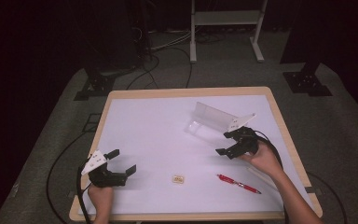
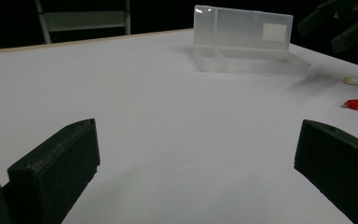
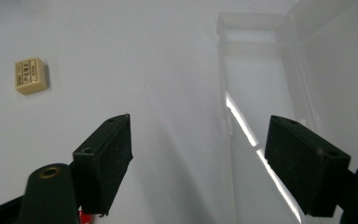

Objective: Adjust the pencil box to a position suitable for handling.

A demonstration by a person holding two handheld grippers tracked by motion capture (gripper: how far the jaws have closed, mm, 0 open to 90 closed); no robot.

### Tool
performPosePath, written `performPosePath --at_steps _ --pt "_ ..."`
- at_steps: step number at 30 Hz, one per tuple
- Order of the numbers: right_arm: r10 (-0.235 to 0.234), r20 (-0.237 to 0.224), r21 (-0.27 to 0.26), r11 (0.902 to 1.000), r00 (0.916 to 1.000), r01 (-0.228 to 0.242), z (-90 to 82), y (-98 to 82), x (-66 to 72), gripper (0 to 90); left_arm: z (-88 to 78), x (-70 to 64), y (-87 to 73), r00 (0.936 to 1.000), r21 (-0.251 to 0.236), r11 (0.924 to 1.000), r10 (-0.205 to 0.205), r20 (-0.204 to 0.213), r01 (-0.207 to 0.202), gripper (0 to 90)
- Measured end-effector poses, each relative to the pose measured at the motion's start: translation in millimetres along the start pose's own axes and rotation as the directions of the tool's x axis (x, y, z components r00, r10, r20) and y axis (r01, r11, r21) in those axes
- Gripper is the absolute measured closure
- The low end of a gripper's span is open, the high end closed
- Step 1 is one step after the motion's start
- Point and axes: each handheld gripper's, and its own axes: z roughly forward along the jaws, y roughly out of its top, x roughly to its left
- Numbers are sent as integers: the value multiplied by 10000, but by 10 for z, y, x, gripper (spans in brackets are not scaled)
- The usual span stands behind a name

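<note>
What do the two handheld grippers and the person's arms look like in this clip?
Both the left gripper and the right gripper are black, each with two blocky, flat-faced jaws, a pale three-cornered plate on top and a black cable trailing off. The jaw blocks carry small round holes. The forearms are bare, with no sleeves or gloves in view.

From where I stood, nothing on the table could truly be read. The small cream eraser (image 3: pixel 30 75) carried dark printed lines on its top face, but they were too small and blurred to make out. The clear plastic case (image 2: pixel 242 39) bore a pale rectangular label (image 2: pixel 274 32) on its raised lid, and that looked blank.
</note>
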Motion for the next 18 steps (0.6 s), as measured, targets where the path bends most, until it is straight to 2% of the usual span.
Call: performPosePath --at_steps 8,18 --pt "-71 -109 127 9999 9999 73 114 107 -18 234 3 1 -1 10000 -56 10000 -27 6 27 0" --pt "-40 -169 408 9992 9998 47 289 130 -91 268 5 3 -1 10000 -27 10000 -11 -3 11 0"
